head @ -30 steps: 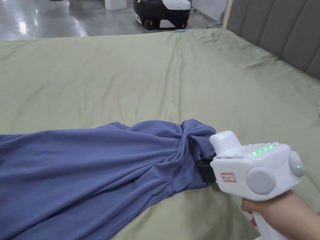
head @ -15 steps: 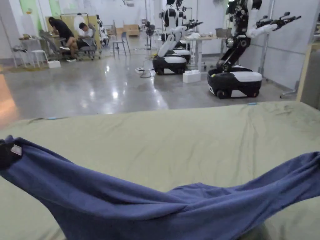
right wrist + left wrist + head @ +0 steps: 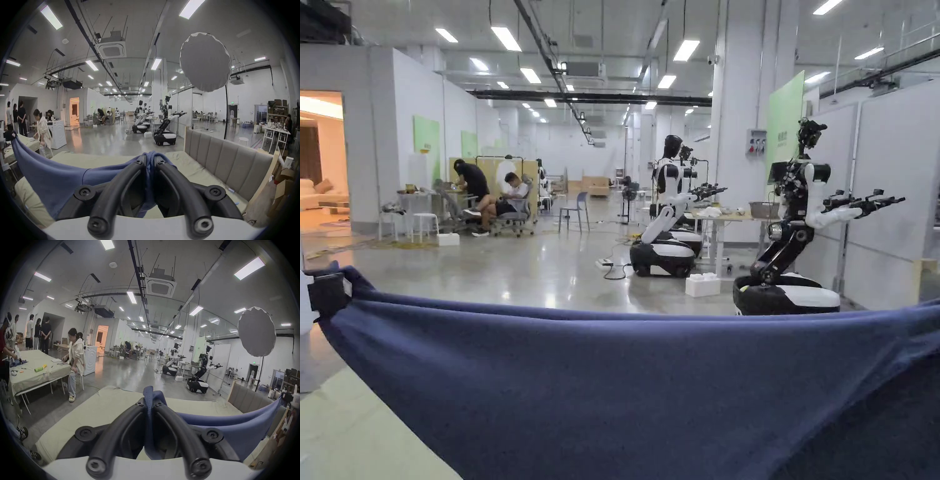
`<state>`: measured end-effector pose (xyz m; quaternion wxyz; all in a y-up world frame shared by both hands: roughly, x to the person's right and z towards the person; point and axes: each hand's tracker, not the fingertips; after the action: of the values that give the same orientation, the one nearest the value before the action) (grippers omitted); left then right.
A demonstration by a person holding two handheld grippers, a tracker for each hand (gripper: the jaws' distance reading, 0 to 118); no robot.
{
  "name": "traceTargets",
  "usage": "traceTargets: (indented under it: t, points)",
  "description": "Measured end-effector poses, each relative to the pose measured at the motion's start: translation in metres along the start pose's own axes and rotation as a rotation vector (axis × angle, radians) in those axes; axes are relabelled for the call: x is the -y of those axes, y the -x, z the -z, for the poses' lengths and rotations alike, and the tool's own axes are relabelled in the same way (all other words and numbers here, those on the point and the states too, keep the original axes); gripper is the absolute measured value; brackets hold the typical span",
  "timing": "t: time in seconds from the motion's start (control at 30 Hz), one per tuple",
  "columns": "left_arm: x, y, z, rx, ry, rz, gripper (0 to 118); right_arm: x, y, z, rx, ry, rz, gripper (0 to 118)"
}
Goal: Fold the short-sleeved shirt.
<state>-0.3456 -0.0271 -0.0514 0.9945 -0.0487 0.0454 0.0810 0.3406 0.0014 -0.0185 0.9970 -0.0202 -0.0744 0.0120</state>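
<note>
Your left gripper (image 3: pixel 149 404) has its jaws pressed together on a bunched edge of the shirt (image 3: pixel 625 387); a tuft of blue cloth sticks up past the tips in the left gripper view. In the head view the same gripper (image 3: pixel 328 292) sits at the far left edge, dark jaws pinching the shirt's corner.

The shirt hangs between your two grippers, lifted above the bed (image 3: pixel 113 400). In the head view it spans the frame from left edge to right edge, its top edge sagging slightly in the middle, the cloth hanging down below. The green sheet shows under it at lower left.

Beyond the shirt: a polished floor (image 3: pixel 537 275), two people at a desk (image 3: pixel 487 197) at left rear, two wheeled humanoid robots (image 3: pixel 794 250) at centre and right.

Your right gripper (image 3: pixel 150 160) is likewise clamped on the shirt, jaws closed with blue cloth bunched between the tips and trailing down between the arms. From there the shirt runs off to the left toward the other gripper (image 3: pixel 8 135). A padded headboard (image 3: pixel 227 159) stands to the right of the bed.
</note>
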Motion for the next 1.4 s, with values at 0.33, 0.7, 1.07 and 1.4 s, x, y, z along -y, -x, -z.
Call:
traceTargets:
  t: [0.33, 0.7, 1.07, 1.4]
  points:
    - [-0.066, -0.025, 0.103, -0.080, 0.007, -0.014, 4, -0.073, 0.031, 0.119, -0.002, -0.067, -0.018, 11]
    - [-0.112, -0.060, 0.236, -0.159, -0.094, 0.032, 4, -0.117, 0.054, 0.269, 0.042, -0.142, 0.025, 11]
    - [0.003, -0.075, 0.350, -0.225, 0.005, 0.058, 4, 0.000, 0.083, 0.382, 0.063, -0.037, -0.060, 11]
    - [0.150, -0.060, 0.334, -0.220, 0.176, 0.013, 4, 0.167, 0.094, 0.351, 0.038, 0.086, -0.086, 11]
